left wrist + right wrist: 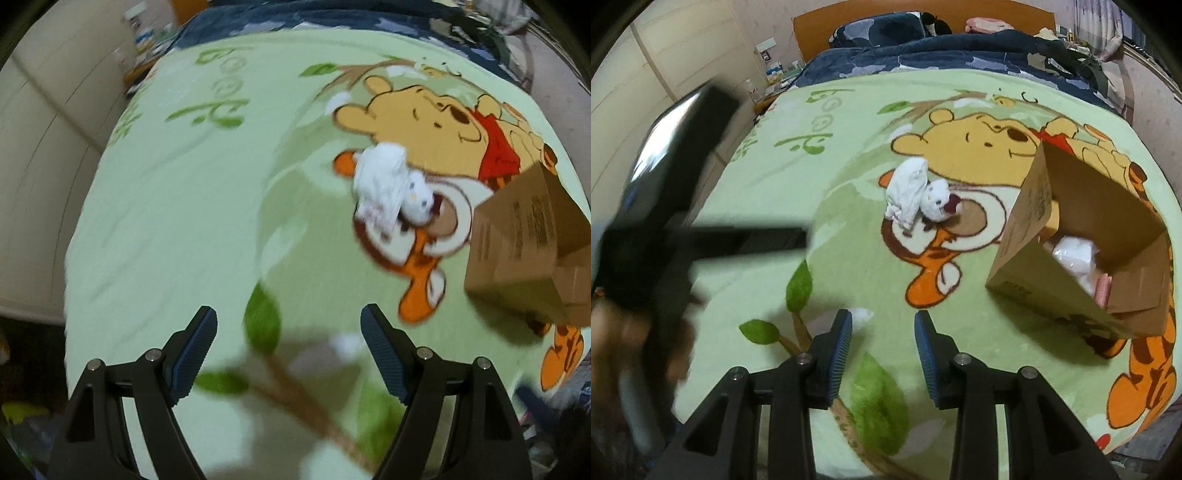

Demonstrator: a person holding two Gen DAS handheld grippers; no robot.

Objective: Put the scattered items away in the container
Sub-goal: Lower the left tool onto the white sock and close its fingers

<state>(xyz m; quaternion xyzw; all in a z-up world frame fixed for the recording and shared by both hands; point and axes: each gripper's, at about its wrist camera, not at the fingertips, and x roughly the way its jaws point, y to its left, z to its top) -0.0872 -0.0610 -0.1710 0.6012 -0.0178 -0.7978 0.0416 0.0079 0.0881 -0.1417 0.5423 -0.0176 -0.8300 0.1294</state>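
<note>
A white cloth bundle (908,188) and a small white plush with a dark red bow (936,201) lie together on the green cartoon blanket (768,192). They also show in the left wrist view, the cloth (380,177) and the plush (417,201). An open cardboard box (1027,229) stands to their right with white and pink items inside (1078,258); it shows in the left wrist view too (517,240). My left gripper (288,350) is open and empty above the blanket. My right gripper (882,347) is open and empty, short of the bundle.
The left gripper's body (665,206) shows blurred at the left of the right wrist view. A dark blue duvet (923,59) and an orange headboard (827,26) lie beyond the blanket. White wardrobe doors (44,155) stand left of the bed.
</note>
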